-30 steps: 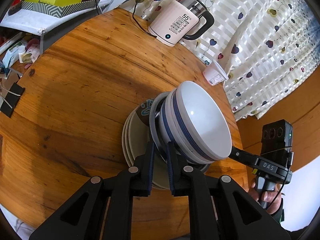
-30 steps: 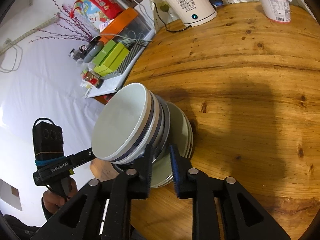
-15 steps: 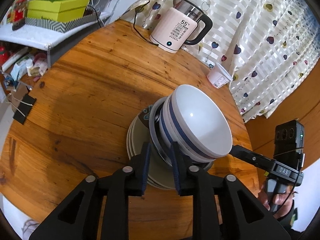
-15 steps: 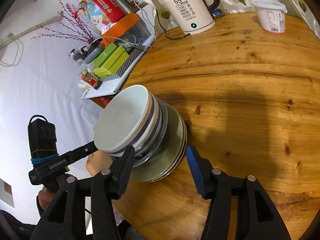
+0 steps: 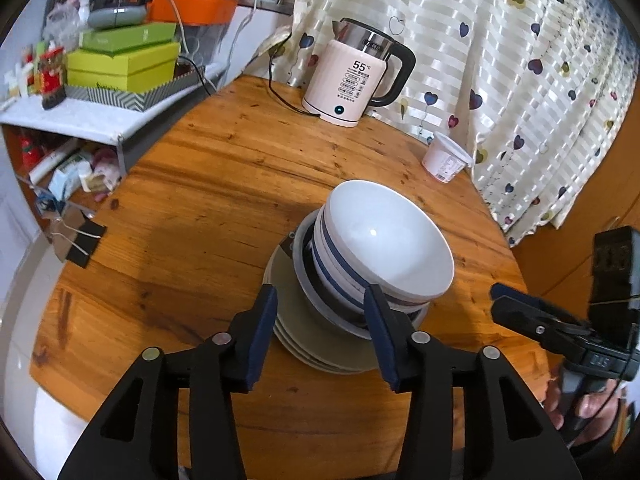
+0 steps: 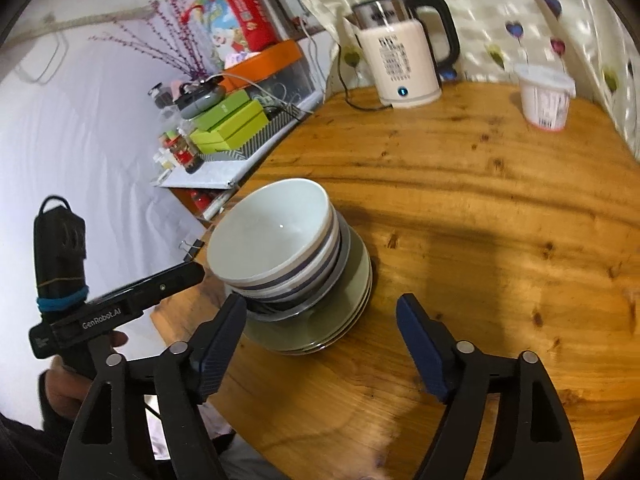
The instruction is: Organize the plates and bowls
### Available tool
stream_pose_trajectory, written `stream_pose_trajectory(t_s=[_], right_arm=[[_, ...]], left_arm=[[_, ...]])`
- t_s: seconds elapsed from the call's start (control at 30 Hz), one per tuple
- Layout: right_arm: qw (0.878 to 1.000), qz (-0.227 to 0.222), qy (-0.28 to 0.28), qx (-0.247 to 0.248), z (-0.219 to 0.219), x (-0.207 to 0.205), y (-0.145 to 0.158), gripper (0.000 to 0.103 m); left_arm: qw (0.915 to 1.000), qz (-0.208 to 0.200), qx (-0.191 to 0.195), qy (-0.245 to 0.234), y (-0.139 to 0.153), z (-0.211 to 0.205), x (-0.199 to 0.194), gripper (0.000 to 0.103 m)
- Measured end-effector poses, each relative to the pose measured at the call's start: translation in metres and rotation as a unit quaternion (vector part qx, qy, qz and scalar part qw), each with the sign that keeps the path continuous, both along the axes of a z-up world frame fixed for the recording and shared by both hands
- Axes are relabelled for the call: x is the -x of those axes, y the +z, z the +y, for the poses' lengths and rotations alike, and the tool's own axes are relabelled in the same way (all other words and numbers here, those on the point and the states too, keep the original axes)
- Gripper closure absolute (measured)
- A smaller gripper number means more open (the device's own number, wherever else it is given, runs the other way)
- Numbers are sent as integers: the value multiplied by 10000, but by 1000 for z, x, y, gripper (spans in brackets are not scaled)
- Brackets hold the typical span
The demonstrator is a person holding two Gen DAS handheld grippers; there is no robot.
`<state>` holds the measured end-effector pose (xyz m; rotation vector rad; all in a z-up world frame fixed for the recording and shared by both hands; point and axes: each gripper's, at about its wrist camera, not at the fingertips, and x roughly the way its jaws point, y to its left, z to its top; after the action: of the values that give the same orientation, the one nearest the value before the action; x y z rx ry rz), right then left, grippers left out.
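Note:
A stack of white bowls with blue bands sits on a stack of pale green plates on the round wooden table. My left gripper is open, its fingers apart on either side of the stack's near edge, holding nothing. My right gripper is open and empty, drawn back from the plates; the bowls stand to the left of its centre. Each gripper shows in the other's view: the right one and the left one.
A white electric kettle stands at the table's far edge, its cord trailing left. A white plastic cup stands near the curtain. A cluttered shelf with green boxes is at the left. Binder clips hang off the table's left edge.
Both grippers opened and let go of the stack, then drew back from it. The bowls and plates stayed in place on the table.

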<state>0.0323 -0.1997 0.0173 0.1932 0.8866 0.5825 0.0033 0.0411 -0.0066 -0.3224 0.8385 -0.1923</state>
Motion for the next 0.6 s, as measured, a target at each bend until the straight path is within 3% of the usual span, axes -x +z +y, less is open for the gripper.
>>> stream_pose_trajectory(t_s=[0.23,0.6], right_arm=[[9982,-381,90,455,11,19,7,19],[9966,-399,176,704,20,34,-4,18]], left_arm=[[9994,-33,-323,105,2,-11,12,54],[9972,48,-745,82,-5,-28,22,54]])
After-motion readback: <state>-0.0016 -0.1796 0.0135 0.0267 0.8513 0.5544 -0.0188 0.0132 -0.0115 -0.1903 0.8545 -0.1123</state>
